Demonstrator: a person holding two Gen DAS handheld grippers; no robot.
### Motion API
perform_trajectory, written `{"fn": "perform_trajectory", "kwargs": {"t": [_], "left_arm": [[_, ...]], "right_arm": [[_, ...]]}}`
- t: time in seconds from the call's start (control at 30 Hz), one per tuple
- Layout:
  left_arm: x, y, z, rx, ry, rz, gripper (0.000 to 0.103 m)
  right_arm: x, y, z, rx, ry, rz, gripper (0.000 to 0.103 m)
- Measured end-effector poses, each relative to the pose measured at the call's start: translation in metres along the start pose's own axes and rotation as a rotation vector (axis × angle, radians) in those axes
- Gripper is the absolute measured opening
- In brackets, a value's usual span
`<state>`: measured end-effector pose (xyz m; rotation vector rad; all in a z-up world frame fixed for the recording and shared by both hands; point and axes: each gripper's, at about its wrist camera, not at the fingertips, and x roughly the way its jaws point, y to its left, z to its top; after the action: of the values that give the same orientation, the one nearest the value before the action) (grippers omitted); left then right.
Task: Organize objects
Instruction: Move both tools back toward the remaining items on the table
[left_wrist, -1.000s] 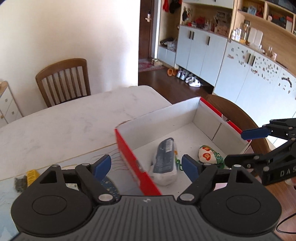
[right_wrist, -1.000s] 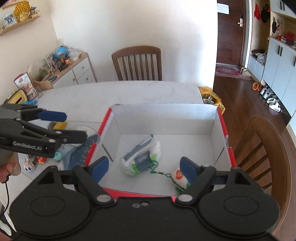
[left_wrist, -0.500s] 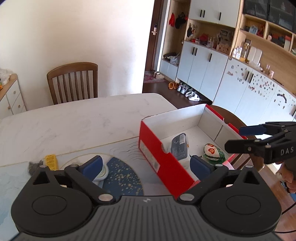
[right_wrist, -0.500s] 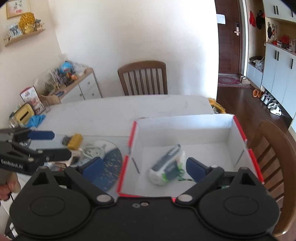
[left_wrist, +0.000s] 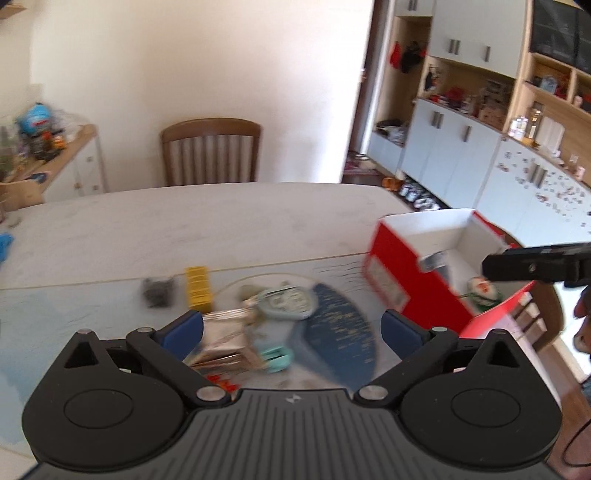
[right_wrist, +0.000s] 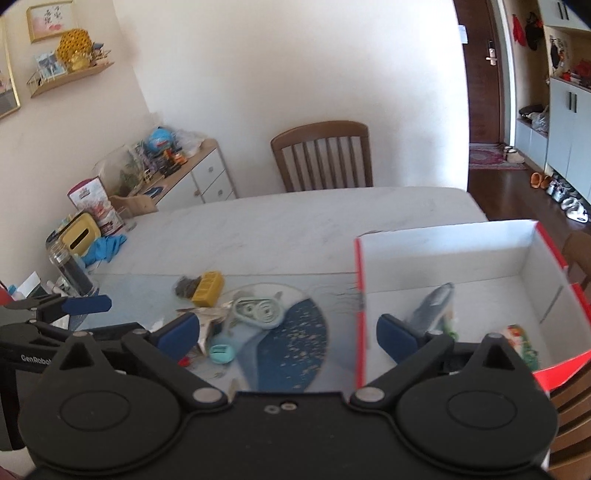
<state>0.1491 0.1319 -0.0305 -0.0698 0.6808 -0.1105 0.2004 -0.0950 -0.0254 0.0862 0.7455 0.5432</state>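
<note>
Grippers wide over the messy white marble table (right_wrist: 295, 221).

My left gripper (left_wrist: 291, 332) is spread wide with nothing between its blue fingertips (left_wrist: 183, 332). My right gripper (right_wrist: 288, 332) has its jaws opening, and I see nothing held between them. Under both sits a pile of small things on a round blue and grey mat (right_wrist: 295, 339): a yellow ridged block (right_wrist: 208, 294), a dark fuzzy clump (right_wrist: 184, 287), a pale green oval case (right_wrist: 258, 312), a small teal clip (right_wrist: 221, 353) and crinkly silver wrapping (left_wrist: 225, 343). To the right stands the red cardboard box with white inside (right_wrist: 443, 254). It holds 2 things: a grey and white packet (right_wrist: 432, 302) and a small round red and green pouch (right_wrist: 521, 341).
</note>
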Motion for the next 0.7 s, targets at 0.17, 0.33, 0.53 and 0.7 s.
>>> {"fn": "perform_trajectory", "kwargs": {"t": [0.17,0.33,0.53,0.7], "left_arm": [[-0.005,0.033,-0.020,-0.031,0.008,0.016,0.103],[-0.009,0.056,-0.035,-0.064,-0.010,0.032,0.103],[-0.001,0.073,-0.048,-0.082,0.008,0.055,0.103],[0.011,0.080,-0.063,-0.044,0.038,0.046,0.103]], "right_arm": [[0.017,0.026,0.000,-0.022,0.017,0.012,0.102],[0.040,0.052,-0.002,-0.049,0.035,0.008,0.102],[0.071,0.075,-0.003,-0.049,0.071,0.027,0.102],[0.100,0.094,-0.001,-0.062,0.106,0.047,0.102]]}}
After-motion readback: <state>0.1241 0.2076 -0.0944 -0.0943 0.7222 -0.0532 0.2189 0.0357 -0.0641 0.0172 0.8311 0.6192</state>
